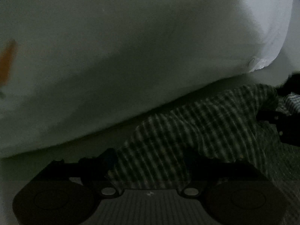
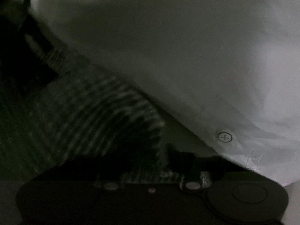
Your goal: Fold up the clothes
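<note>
A dark green-and-white checked garment [image 1: 196, 123] lies bunched on a white surface [image 1: 112, 56]. It runs back over my left gripper [image 1: 150, 161]. The left jaws stand wide apart, with cloth between them and draped over the right finger, so the pads are hidden. In the right wrist view the same checked garment [image 2: 105, 116] runs down into my right gripper [image 2: 168, 157], whose dark fingers look shut on its edge. Both views are dim and blurred.
The white surface [image 2: 187, 46] fills most of both views; a small circled plus mark [image 2: 225, 137] is printed on it. An orange smear [image 1: 7, 63] shows at the far left. A dark shape with some checked cloth [image 1: 281, 123] sits at the right edge.
</note>
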`<state>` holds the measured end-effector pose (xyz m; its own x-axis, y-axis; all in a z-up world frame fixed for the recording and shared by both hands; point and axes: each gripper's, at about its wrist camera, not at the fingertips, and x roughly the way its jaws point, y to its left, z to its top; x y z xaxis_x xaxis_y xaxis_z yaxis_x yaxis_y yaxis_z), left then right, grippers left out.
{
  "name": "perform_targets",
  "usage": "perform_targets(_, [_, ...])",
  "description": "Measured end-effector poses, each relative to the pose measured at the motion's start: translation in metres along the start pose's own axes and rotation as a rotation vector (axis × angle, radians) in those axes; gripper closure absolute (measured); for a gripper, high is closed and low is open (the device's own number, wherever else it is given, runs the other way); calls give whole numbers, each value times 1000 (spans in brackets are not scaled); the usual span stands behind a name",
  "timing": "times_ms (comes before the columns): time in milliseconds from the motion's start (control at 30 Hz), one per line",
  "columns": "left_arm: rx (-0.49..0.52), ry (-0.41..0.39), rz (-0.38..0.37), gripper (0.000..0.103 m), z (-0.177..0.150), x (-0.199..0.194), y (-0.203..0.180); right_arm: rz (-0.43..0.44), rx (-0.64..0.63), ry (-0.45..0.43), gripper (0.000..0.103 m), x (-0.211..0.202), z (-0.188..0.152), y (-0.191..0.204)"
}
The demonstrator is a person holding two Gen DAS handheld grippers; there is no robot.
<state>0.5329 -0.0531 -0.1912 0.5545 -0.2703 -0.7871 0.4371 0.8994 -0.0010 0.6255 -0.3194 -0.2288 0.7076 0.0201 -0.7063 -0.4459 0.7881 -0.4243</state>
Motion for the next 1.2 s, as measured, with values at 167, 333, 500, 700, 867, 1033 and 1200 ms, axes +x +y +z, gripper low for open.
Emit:
perform_targets(167, [-97,-103,195,103,-5,-10,7,-115,76,-99,102,-11,4,-15])
perform_targets(333, [-215,-155,279,103,-8,-26,26,-69,209,-36,101,13,9,-36])
perform_targets(500, [-282,-84,272,100,-27,-17,43,-92,286,70,90,42,-8,-41])
perform_targets(700, [-339,-139,296,82,-53,-58,37,-35,399,1,52,4,-14,-73])
perform_targets(867, [-368,-147,280,66,-68,-92,7,-18,551,-60,34,-64,-49,-94])
perform_targets(1033, [-430,-77,172,60,-95,-111,-53,-142,748,57,44,-109,-149,-102])
perform_targets(1200, [-445,-1,71,60,-111,-117,-123,-291,971,134,101,-145,-247,-135])
